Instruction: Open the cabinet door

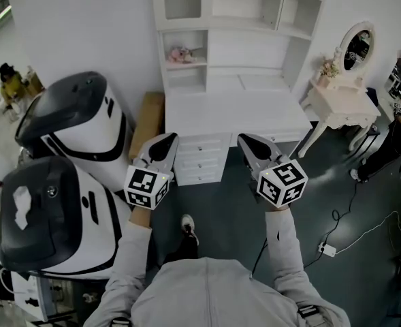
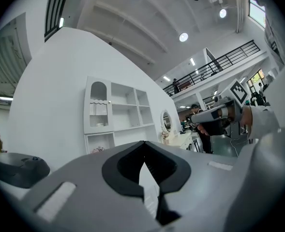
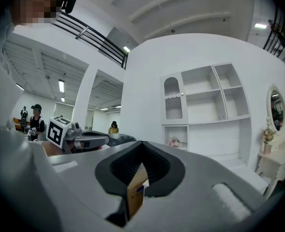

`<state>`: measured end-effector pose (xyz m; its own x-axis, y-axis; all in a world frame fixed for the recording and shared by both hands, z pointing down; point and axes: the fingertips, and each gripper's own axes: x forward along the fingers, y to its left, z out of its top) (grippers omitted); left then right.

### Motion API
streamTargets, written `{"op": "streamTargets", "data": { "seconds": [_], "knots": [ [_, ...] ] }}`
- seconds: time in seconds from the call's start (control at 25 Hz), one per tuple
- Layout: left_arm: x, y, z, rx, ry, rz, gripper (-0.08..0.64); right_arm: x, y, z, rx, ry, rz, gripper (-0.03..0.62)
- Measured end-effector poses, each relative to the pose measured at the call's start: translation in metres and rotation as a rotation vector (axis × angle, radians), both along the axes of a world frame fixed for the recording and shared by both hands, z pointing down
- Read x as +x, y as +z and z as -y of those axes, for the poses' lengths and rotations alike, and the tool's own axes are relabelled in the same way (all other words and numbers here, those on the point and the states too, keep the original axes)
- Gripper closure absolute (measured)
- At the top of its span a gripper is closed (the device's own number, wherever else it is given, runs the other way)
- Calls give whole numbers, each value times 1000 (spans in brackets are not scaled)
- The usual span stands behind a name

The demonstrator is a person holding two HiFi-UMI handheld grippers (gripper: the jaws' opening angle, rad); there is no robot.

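Both tongs are held level and side by side, pointing at a tall white wooden cabinet with open shelves above a desk. The left tongs are closed with nothing between them. The right tongs are closed too. In the right gripper view a sliver of brown cardboard with a blue mark shows in the slit of the right tongs; it is probably the flat brown cardboard board standing beyond and not something gripped.

The white arched cabinet door sits in the upper left compartment of the shelving, ahead of and above both tongs and well apart from them; it looks shut. Below it, closer to the tongs, is the white worktop with drawers under it. A small bunch of pink flowers sits in a low shelf ahead of the left tongs.

Left of the left tongs stand two bulky white-and-black machines. Off to the right of the right tongs is a cream dressing table with an oval mirror.
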<state>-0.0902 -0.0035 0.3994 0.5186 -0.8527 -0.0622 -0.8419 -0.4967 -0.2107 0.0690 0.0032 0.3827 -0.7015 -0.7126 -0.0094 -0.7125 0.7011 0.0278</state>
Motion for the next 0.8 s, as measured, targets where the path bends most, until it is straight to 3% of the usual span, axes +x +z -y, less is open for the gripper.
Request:
{"op": "streamTargets", "data": {
  "seconds": [0.4,0.8],
  "knots": [
    [-31,-28,150,12,25,18,542,-26,-33,141,26,28,-8,591],
    [-52,-29,259,-3,53,9,543,-45,-46,247,35,62,-27,591]
  ]
}}
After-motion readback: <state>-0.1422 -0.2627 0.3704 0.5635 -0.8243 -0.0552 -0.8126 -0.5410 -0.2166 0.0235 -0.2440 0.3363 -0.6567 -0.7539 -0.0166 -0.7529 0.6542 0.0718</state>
